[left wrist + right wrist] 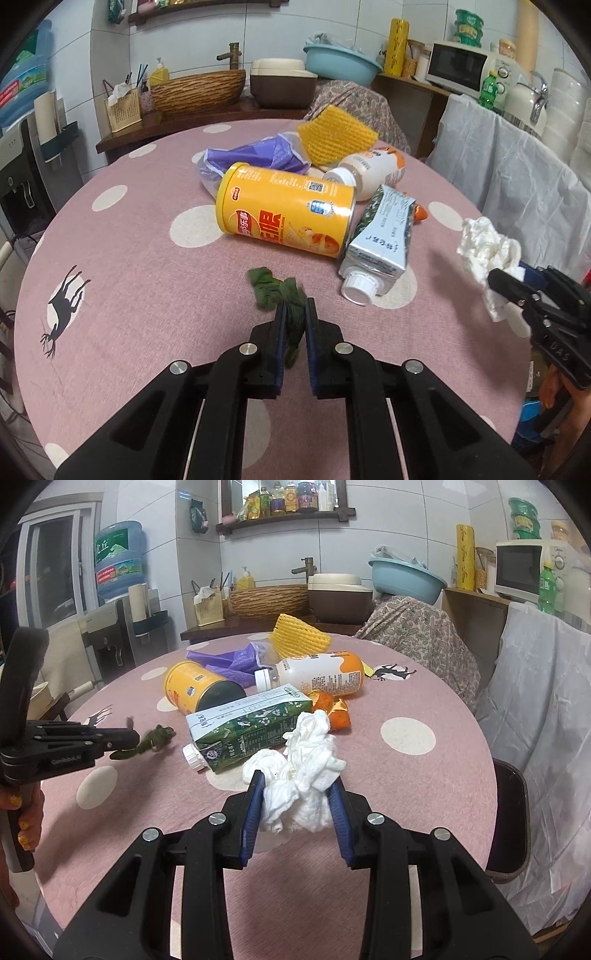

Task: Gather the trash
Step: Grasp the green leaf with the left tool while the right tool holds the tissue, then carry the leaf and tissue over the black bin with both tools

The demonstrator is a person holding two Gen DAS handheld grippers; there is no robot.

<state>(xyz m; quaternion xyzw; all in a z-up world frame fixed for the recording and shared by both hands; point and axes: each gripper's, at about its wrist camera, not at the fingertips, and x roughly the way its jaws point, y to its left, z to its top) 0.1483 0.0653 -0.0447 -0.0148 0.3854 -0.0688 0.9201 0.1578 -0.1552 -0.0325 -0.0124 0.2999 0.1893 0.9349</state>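
My left gripper is shut on a wilted green leaf, held just above the pink spotted tablecloth. From the right wrist view the same leaf hangs from the left gripper. My right gripper is shut on a crumpled white tissue, lifted off the table; the tissue shows at the right in the left wrist view. On the table lie a yellow chip can, a green-and-white carton, a white-and-orange bottle, orange peel, a purple bag and yellow foam netting.
The round table ends near a cloth-covered chair at the back right and a white-draped piece of furniture on the right. Behind stand a counter with a wicker basin, a blue basin and a microwave. A hand holds the left gripper's handle.
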